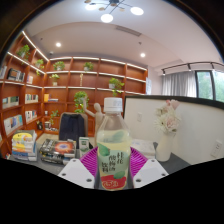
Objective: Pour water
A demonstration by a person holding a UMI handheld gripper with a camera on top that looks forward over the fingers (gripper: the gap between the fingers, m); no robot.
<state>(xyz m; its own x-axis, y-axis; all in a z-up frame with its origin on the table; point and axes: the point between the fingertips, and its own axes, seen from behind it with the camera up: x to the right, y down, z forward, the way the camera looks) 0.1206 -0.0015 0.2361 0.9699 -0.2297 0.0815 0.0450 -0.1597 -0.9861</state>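
The gripper (112,168) shows two light-coloured fingers (78,172), one at each side, each with a magenta pad (92,160) on its inner face. One bottle (113,145) stands upright between them. It is clear plastic with a white cap (113,103), pale liquid inside and a label with green and red print. Both pads lie against the bottle's lower sides, so the fingers appear closed on it at about the bottle's width. The bottle's base is hidden between the fingers, so whether it rests on anything cannot be told.

Just beyond the fingers runs a table (170,162), its surface dark beside the bottle. On the table, off to one side of the bottle, lies a cluster of small items (45,150), among them boxes and packets in yellow, orange and white; their exact number cannot be told. On the other side, one bunch of pale flowers (168,118) stands before a white partition (195,125).

Further back, wooden shelves (85,80) line two walls, holding books and several green plants (80,98). In the ceiling, a handful of round lights (107,17) glow. One window with curtains (185,82) sits beyond the partition.
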